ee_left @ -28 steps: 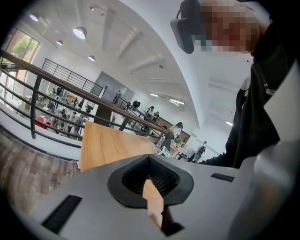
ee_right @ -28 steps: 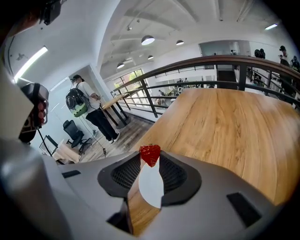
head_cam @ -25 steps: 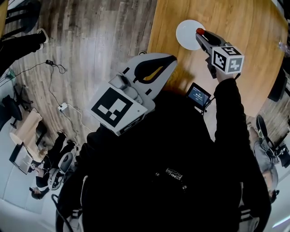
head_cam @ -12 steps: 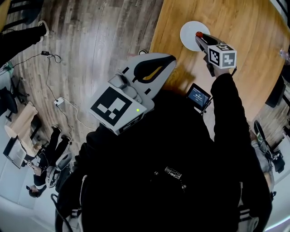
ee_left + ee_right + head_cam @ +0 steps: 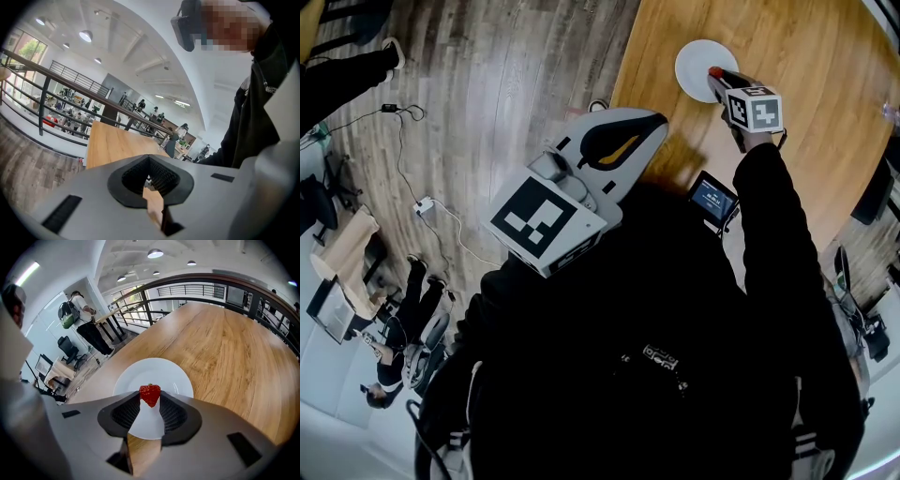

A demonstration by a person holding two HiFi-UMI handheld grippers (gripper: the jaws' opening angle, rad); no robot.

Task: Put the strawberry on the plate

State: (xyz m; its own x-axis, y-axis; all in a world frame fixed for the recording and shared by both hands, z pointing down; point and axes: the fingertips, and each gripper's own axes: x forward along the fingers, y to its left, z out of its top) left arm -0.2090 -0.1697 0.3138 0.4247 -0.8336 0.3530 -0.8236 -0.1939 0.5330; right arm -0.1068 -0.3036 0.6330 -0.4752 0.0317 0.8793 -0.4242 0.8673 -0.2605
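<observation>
A red strawberry [image 5: 150, 394] sits pinched between the tips of my right gripper [image 5: 150, 398], which is shut on it. Behind it lies the round white plate [image 5: 164, 373] on the wooden table [image 5: 234, 352]. In the head view the strawberry [image 5: 714, 71] hangs over the plate's [image 5: 698, 61] right part, in front of the right gripper [image 5: 716, 77] and its marker cube. Whether the fruit touches the plate I cannot tell. My left gripper [image 5: 659, 119] is held close to the body off the table's left edge. Its jaws [image 5: 149, 159] meet at the tips with nothing between them.
A small device with a lit screen [image 5: 711, 199] is near the table's near edge. Wooden floor [image 5: 487, 94] with a cable and a power adapter [image 5: 422, 204] lies to the left. A dark railing [image 5: 225, 284] runs beyond the table's far side.
My right gripper has sunk toward the plate with the strawberry still in it, and its marker cube looks smaller. The left gripper has stayed where it was.
</observation>
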